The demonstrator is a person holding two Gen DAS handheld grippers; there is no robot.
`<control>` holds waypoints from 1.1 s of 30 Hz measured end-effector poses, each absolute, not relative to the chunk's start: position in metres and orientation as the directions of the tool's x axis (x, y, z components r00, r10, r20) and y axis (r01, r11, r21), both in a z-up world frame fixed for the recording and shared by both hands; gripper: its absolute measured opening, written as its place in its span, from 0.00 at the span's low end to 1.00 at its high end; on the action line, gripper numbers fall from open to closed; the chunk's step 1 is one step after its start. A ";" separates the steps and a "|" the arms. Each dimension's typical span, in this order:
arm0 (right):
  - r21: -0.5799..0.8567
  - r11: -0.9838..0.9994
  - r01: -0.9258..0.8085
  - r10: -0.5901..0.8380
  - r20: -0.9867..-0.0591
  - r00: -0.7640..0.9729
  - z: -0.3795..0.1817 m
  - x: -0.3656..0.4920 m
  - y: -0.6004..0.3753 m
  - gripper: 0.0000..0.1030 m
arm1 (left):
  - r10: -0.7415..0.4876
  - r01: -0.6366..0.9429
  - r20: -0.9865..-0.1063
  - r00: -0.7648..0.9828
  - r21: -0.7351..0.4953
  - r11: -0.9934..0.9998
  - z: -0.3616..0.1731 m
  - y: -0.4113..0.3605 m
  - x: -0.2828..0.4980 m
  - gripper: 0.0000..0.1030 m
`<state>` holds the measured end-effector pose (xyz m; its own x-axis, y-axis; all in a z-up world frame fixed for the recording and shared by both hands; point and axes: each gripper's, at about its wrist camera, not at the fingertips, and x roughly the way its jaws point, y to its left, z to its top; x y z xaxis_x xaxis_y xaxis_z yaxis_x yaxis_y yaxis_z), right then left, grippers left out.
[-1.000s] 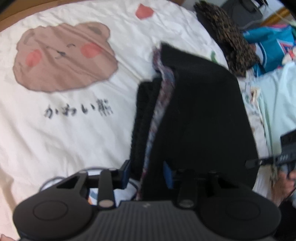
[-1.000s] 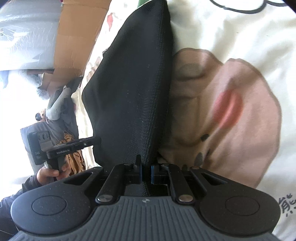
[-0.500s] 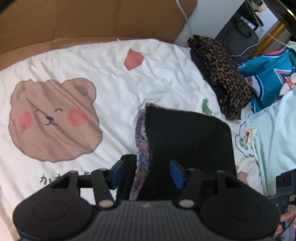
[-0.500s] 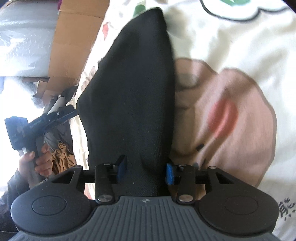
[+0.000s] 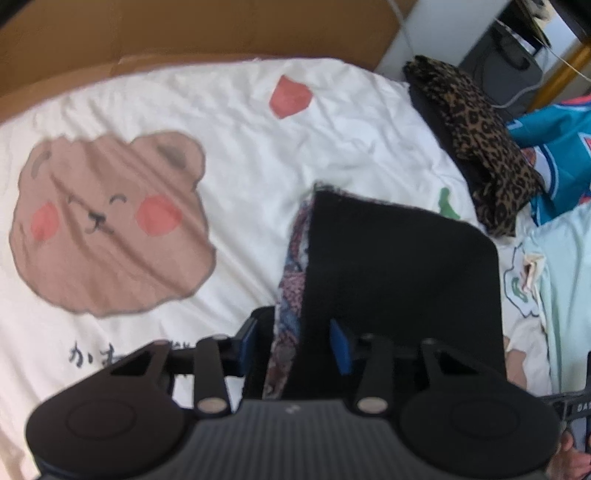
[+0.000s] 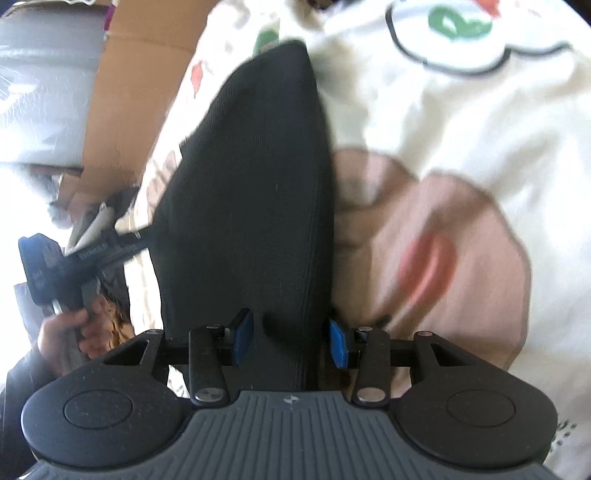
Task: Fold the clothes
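A folded black garment with a patterned lining along its left edge lies on the white bear-print sheet. My left gripper straddles its near edge. Its jaws are closing with the cloth between the blue pads, and I see no firm squeeze. In the right wrist view the same black garment runs away from my right gripper, which stands open astride the near end, with a gap at the right pad. A hand holds the left gripper at far left.
A leopard-print garment lies at the sheet's far right, with teal clothing and pale green cloth beyond it. Brown cardboard borders the bed's far side. The sheet's bear print is bare of clothes.
My right gripper went from shut on the black garment's end to open around it. The left gripper drew back from the garment, so more sheet and cardboard show; its jaws spread, then narrowed.
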<state>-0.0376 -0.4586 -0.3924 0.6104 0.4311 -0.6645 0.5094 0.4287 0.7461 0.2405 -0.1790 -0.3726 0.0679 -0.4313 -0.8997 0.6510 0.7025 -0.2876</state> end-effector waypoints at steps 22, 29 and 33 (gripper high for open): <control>0.775 0.470 0.422 0.337 -0.600 0.726 -0.372 0.009 -0.480 0.06 | -0.442 0.634 -0.895 0.065 -0.305 0.711 -0.370 -0.169 0.247 0.24; 0.758 0.455 0.467 0.333 -0.631 0.700 -0.385 0.008 -0.483 0.12 | -0.434 0.649 -0.898 0.069 -0.290 0.703 -0.379 -0.171 0.247 0.26; 0.754 0.428 0.498 0.333 -0.644 0.689 -0.403 0.006 -0.491 0.29 | -0.428 0.644 -0.901 0.066 -0.289 0.708 -0.384 -0.171 0.251 0.34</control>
<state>0.0063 -0.4908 -0.4033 0.6888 0.3330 -0.6440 0.4979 0.4285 0.7540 0.2508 -0.1705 -0.3843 0.0663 -0.4277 -0.9015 0.6443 0.7082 -0.2886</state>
